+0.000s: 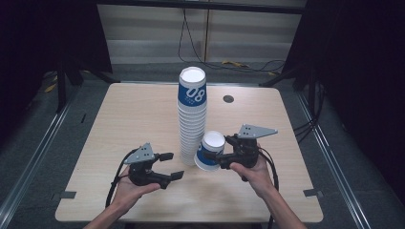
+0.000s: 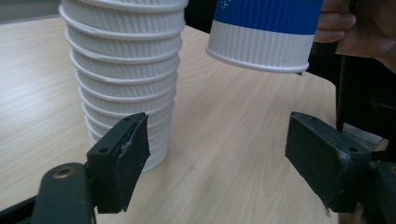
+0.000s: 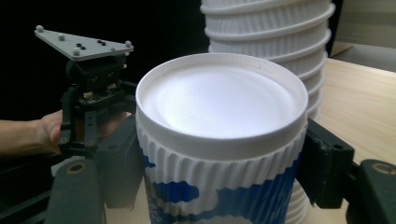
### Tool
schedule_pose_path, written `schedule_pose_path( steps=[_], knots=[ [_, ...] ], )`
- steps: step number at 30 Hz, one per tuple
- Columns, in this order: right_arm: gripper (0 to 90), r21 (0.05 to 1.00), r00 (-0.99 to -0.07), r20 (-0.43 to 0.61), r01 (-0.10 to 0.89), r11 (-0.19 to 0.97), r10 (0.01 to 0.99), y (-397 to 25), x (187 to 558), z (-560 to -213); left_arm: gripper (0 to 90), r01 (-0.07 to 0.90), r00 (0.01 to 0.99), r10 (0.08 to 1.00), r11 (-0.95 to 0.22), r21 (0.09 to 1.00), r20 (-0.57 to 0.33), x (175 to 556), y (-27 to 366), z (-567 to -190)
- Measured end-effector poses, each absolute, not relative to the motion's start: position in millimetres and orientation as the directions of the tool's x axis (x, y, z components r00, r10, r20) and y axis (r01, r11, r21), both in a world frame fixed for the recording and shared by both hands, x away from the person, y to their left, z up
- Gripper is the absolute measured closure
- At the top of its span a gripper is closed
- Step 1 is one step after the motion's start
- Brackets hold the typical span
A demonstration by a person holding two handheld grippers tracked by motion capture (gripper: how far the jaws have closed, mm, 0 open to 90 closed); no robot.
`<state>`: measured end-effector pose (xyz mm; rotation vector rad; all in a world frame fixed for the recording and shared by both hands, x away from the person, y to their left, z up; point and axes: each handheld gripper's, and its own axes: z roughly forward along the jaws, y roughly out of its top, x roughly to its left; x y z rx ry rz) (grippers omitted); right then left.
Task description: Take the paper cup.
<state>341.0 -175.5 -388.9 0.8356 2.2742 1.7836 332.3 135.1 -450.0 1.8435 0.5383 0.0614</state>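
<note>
Right gripper (image 1: 213,157) clamped on a blue-and-white paper cup (image 1: 210,150), upside down, tilted, lifted just right of the cup stack (image 1: 192,114) mid-worktop (image 1: 124,119); left gripper (image 1: 172,165) gaping empty, pointing toward the stack base, near the front edge

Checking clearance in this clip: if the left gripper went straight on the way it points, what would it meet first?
Probably the cup stack: it stands just ahead of the open left gripper, towards one jaw. The held cup hangs farther off; depth is unclear.
</note>
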Motion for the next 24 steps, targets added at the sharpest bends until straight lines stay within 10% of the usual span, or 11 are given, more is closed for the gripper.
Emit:
schedule_pose_path(
  steps=[24],
  knots=[
    [26.8, 0.9, -0.866, 0.277, 0.386, 0.202, 0.416, -154, 336, -419, 15.8, 0.34, 0.909, 0.335, -0.25, 0.906, -0.248, 327, 121, -457]
  ],
)
